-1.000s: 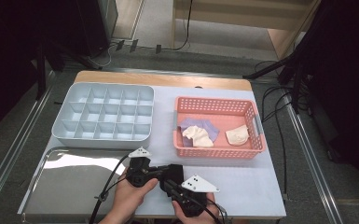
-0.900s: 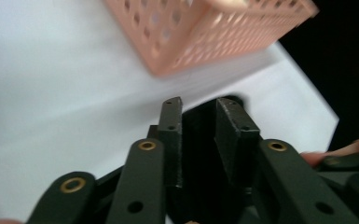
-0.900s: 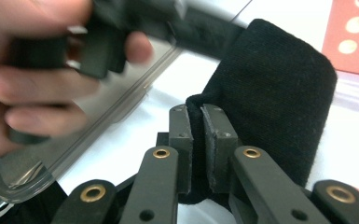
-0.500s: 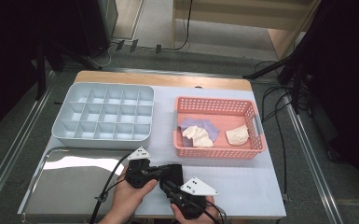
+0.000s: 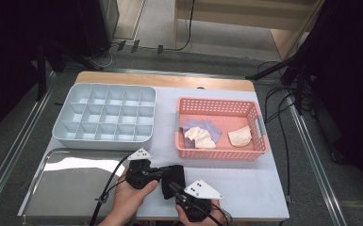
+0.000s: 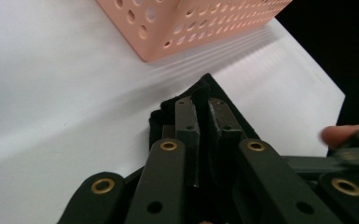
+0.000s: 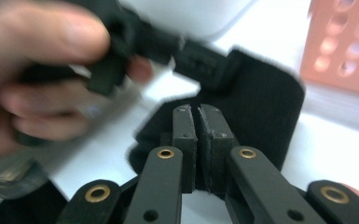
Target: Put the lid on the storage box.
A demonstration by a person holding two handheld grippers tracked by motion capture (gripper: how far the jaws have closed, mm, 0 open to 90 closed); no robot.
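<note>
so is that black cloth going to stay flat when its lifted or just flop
Probably flop: the black cloth curls and folds around the right gripper, so it looks soft. It seems thin and light, pinched by the left gripper too. Its fuzzy edge suggests grippy, not slippery.

Bright overhead light, dark surroundings; glare on steel tray (image 5: 70,188) (hand (image 7: 32,70) blurred in right gripper view).

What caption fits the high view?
Both tools pinch a black fabric piece before the pink plastic basket.
</note>
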